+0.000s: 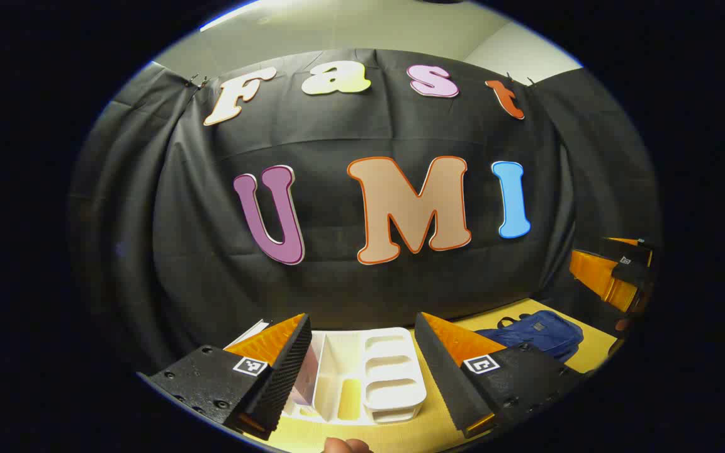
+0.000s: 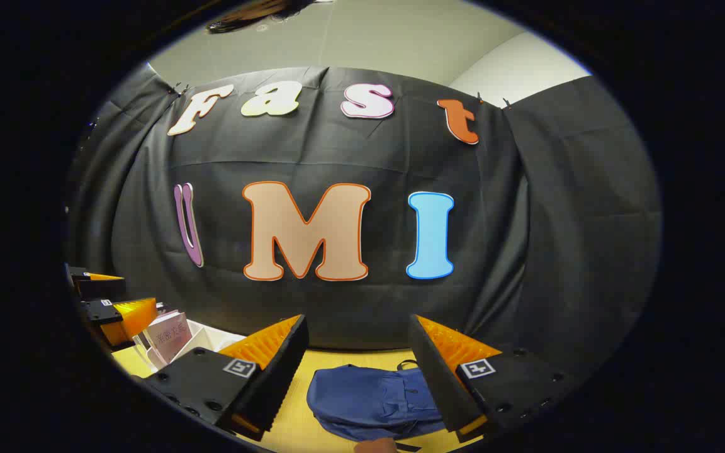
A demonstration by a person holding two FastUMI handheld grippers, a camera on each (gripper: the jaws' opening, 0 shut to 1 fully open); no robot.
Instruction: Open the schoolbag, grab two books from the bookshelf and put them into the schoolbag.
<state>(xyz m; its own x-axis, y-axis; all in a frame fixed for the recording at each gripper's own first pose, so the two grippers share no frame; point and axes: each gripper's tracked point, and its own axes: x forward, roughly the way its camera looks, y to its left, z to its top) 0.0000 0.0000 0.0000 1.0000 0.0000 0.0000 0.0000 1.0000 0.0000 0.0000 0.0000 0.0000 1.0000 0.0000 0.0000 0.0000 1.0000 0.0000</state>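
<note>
In the left gripper view my left gripper (image 1: 362, 330) stands open above a white plastic bookshelf (image 1: 394, 380) on the yellow table (image 1: 428, 421); a book (image 1: 304, 385) stands at the shelf's left side. The blue schoolbag (image 1: 542, 333) lies to the right, with the right gripper (image 1: 617, 270) above it at the edge. In the right gripper view my right gripper (image 2: 357, 330) is open above the closed schoolbag (image 2: 369, 396). The left gripper (image 2: 107, 302) shows far left, over the bookshelf (image 2: 202, 336) holding a pinkish book (image 2: 169, 335).
The black cloth wall rises close behind the table. A fingertip (image 1: 345, 445) shows at the bottom of the left gripper view, and another (image 2: 376, 445) at the bottom of the right gripper view.
</note>
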